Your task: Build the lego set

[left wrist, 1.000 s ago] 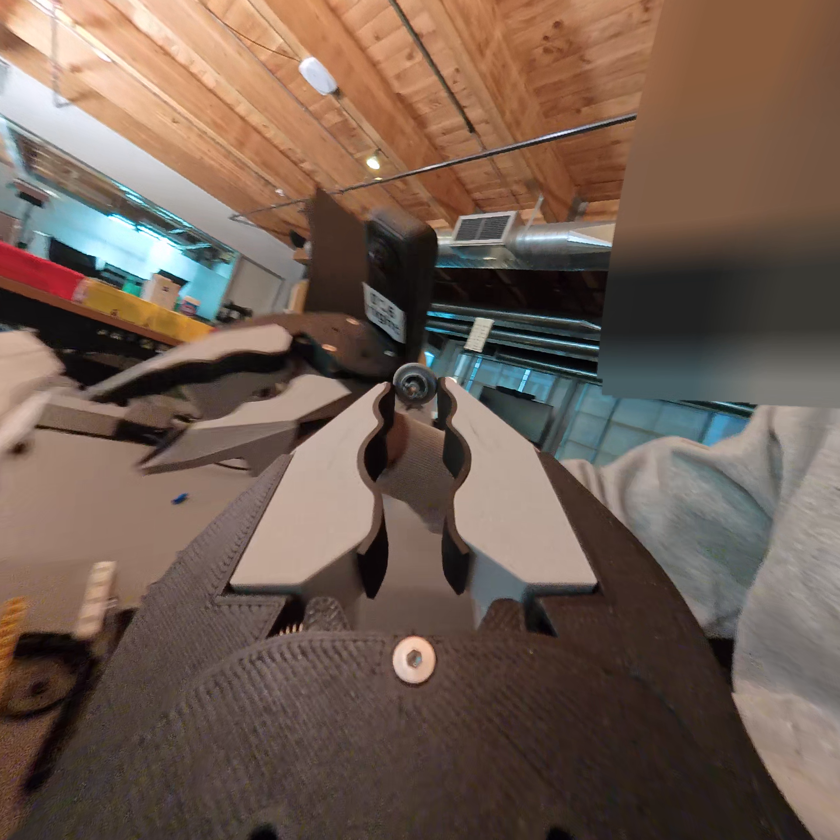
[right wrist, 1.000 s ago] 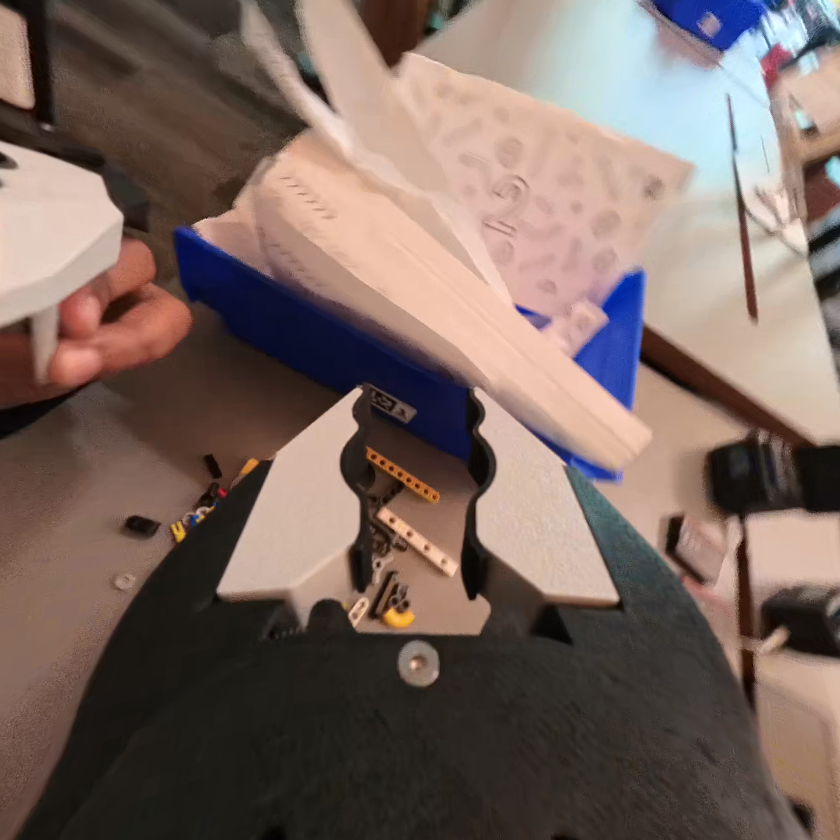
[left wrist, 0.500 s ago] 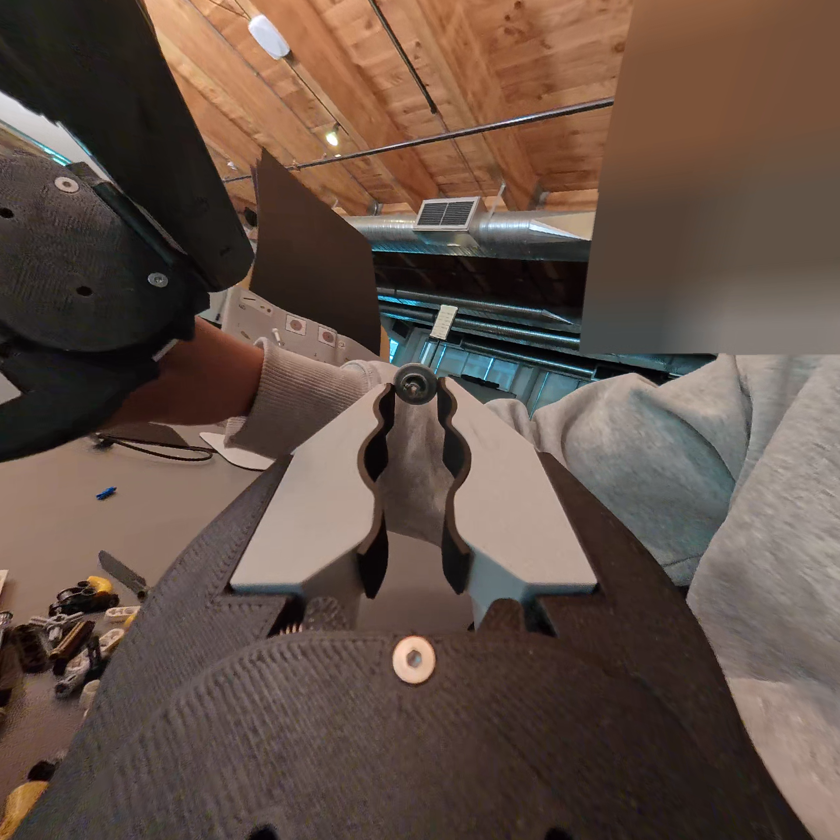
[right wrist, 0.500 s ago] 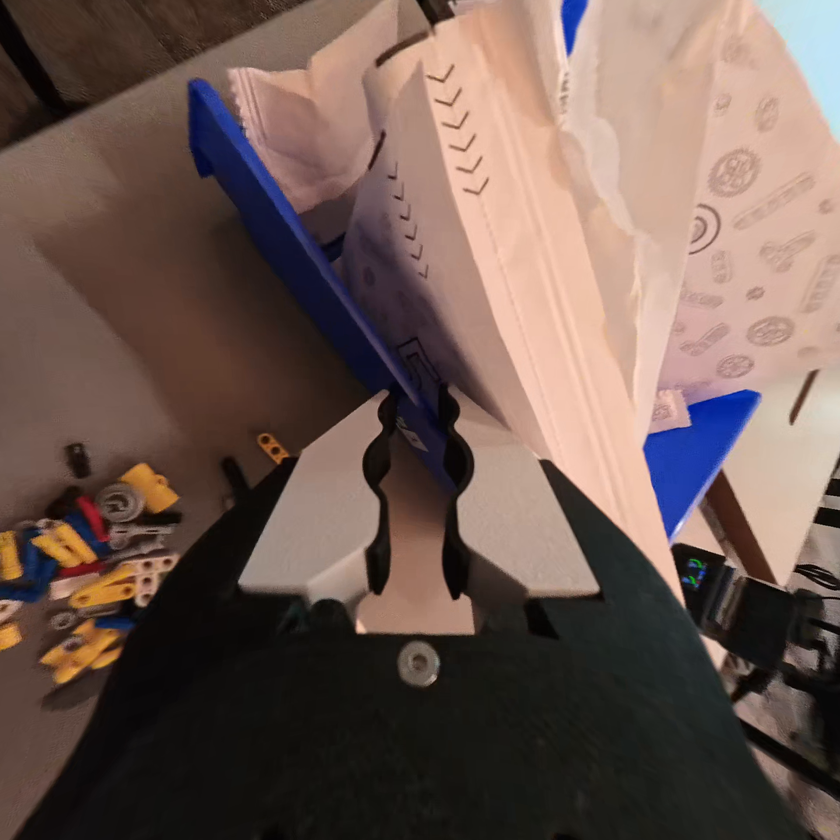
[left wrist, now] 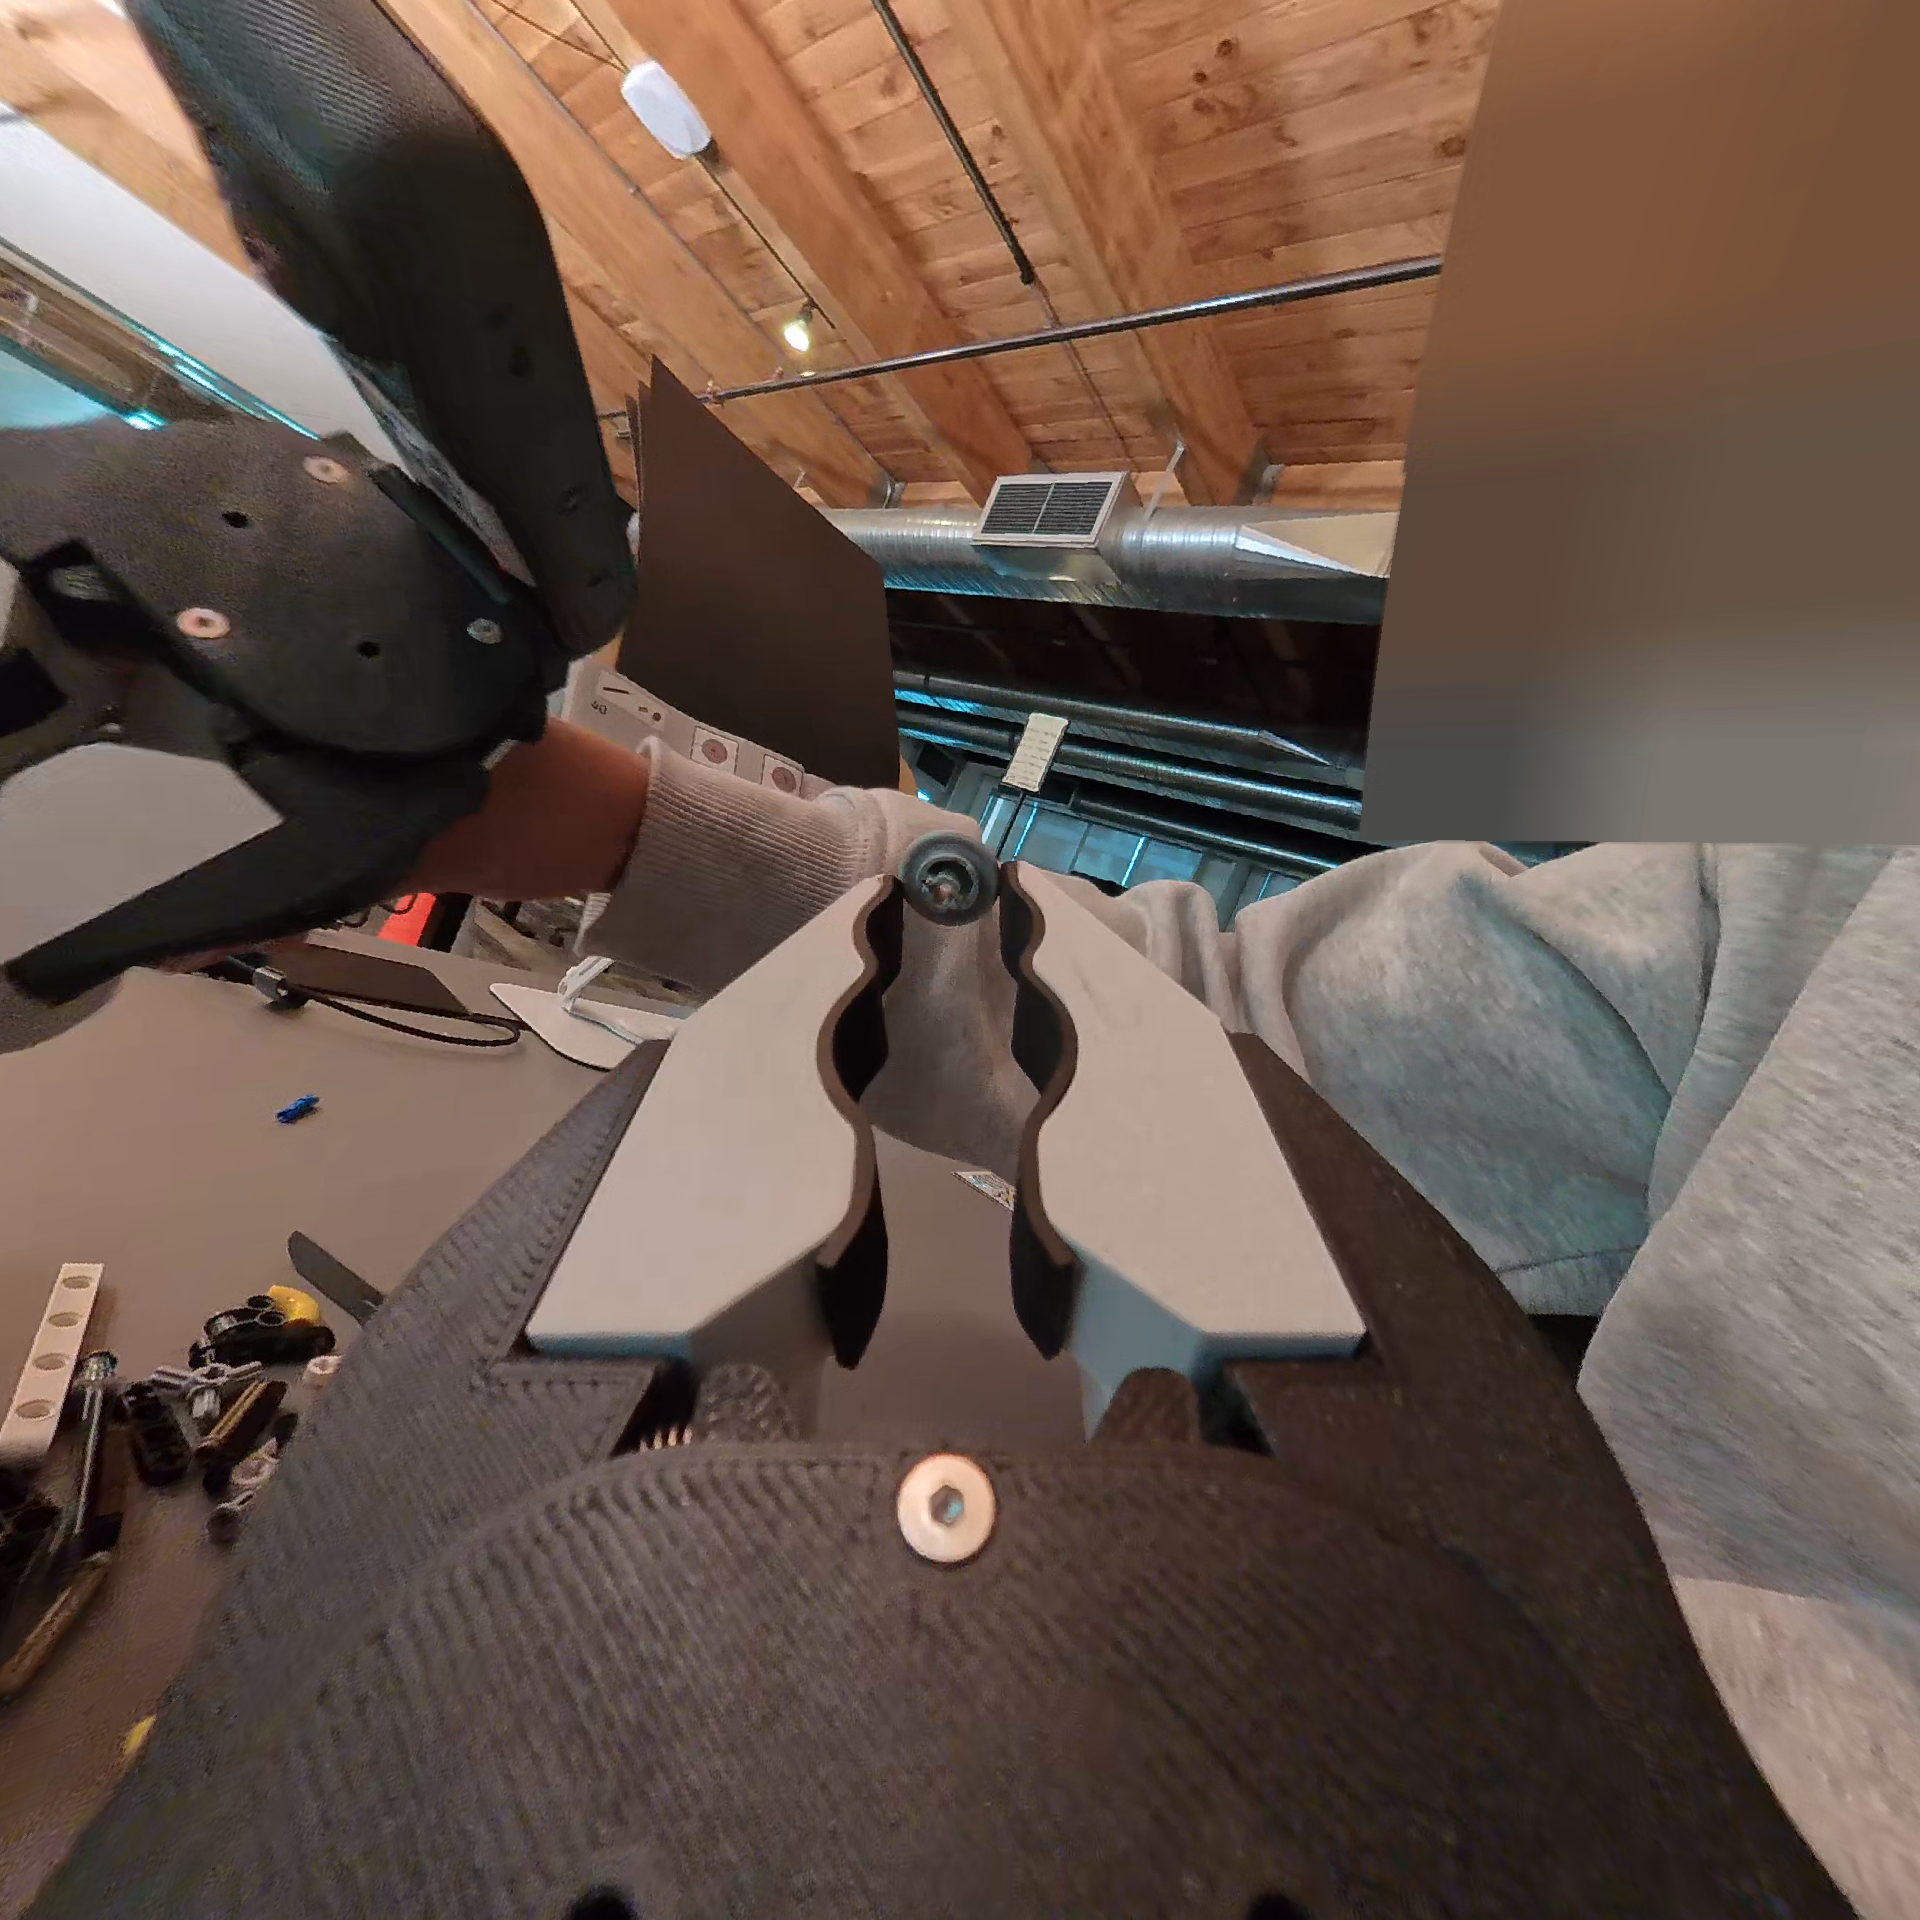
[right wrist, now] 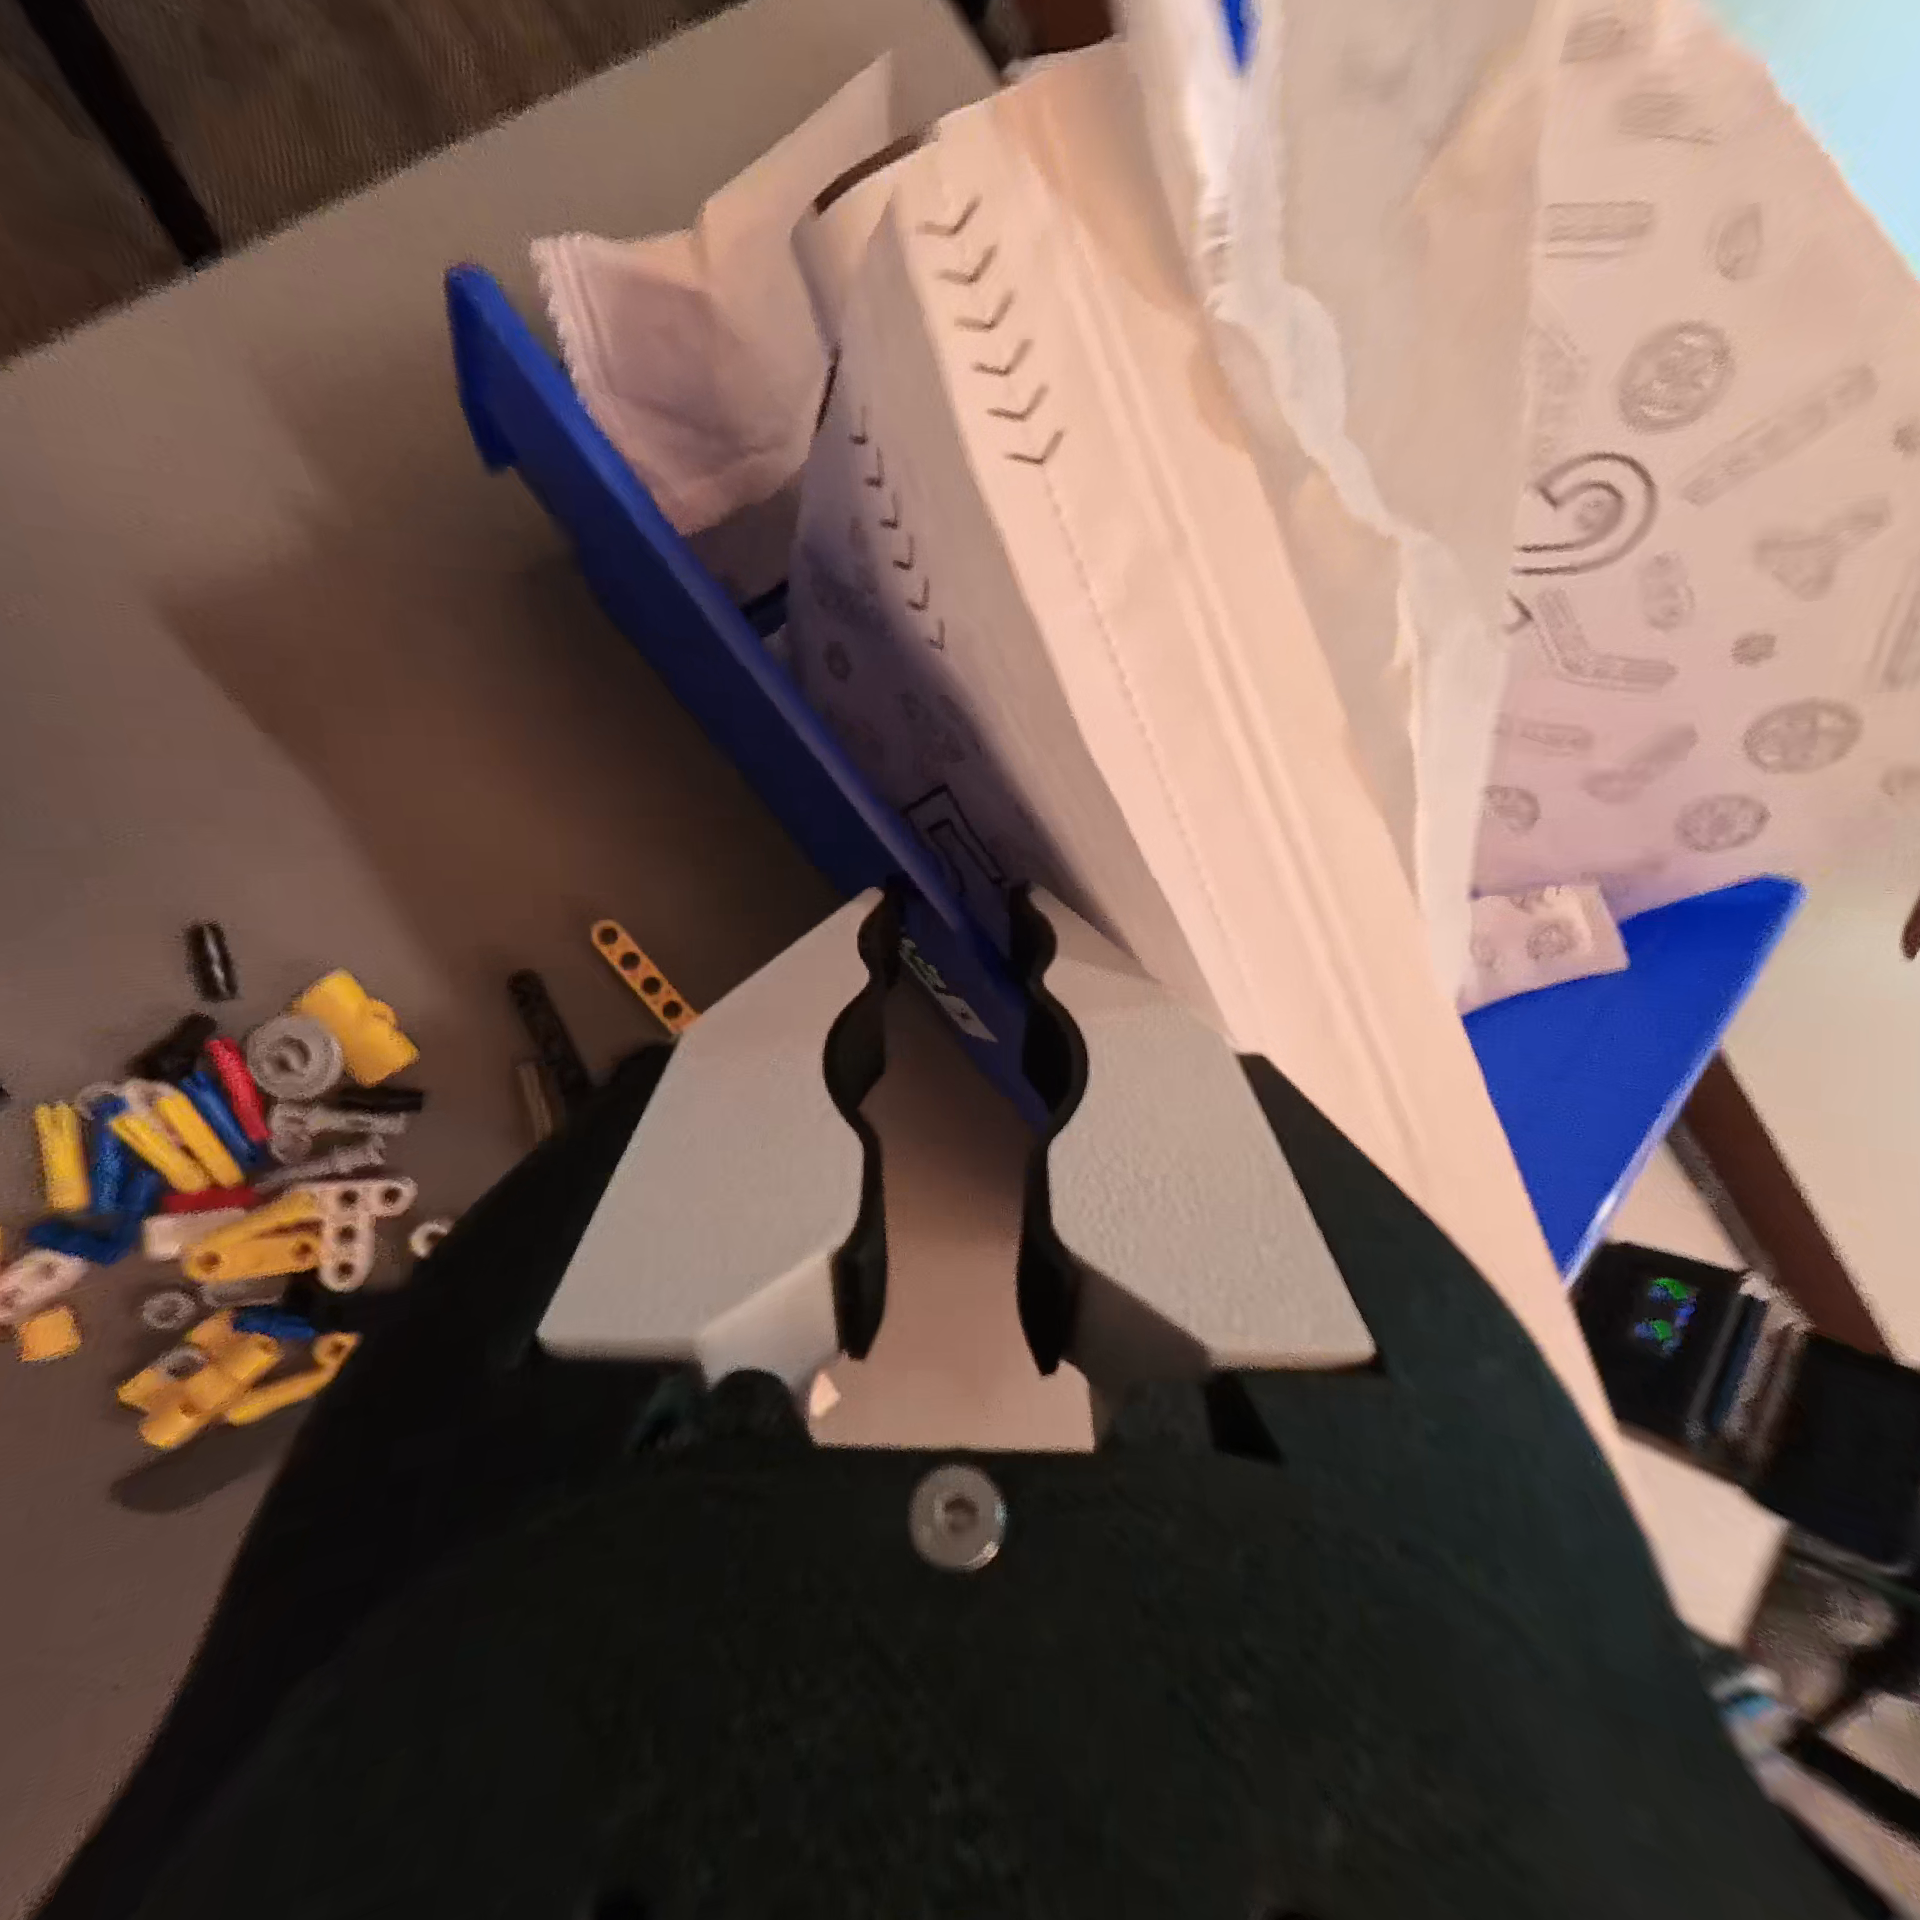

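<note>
Left gripper (left wrist: 948,896): I have it tilted toward the ceiling, tips pinching a small dark wheel (left wrist: 945,879).
Right gripper (right wrist: 954,914): I see its jaws parted, straddling the blue bin's (right wrist: 727,665) wall.
Loose pieces (right wrist: 208,1174): heaped on the table (right wrist: 260,623), left of my right gripper.

ceiling (left wrist: 1143,156): wood planks | duct (left wrist: 1143,540): silver | table (left wrist: 156,1143): grey
</note>
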The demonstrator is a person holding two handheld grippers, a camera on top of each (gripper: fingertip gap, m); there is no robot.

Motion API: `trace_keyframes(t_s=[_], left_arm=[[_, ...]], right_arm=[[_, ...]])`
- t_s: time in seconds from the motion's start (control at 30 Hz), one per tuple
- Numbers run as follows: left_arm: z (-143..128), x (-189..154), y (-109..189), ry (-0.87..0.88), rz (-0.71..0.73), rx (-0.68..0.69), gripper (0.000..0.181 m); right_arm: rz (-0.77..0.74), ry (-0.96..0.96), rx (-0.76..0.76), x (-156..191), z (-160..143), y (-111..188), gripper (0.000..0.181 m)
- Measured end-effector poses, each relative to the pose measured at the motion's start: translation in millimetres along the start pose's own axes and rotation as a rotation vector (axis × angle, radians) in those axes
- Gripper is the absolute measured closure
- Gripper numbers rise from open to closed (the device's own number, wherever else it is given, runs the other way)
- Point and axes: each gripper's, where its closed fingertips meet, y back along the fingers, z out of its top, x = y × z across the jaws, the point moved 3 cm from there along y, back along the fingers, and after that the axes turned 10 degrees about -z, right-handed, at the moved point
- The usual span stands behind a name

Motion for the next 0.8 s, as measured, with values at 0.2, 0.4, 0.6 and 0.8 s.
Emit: trace_keyframes(t_s=[0.2, 0.4, 0.6, 0.8], left_arm=[[4.4, 3.9, 4.2, -0.004, 0.016, -0.014, 0.164], [5.1, 8.3, 6.1, 0.016, 0.025, -0.026, 0.164], [12.6, 16.5, 14.9, -0.056, 0.097, -0.025, 0.164], [45.1, 33.0, 46.9, -0.117, 0.215, -0.111, 0.164]], right_arm=[[-0.035, -0.442, -0.22, -22.8, -21.2, 62.9, 0.132], [-0.304, -0.889, 0.044, -63.3, -171.1, 101.3, 0.142], [-0.246, -0.736, 0.331, -20.5, -250.6, 91.6, 0.143], [-0.101, -0.687, 0.36, -6.1, -262.1, 74.7, 0.171]])
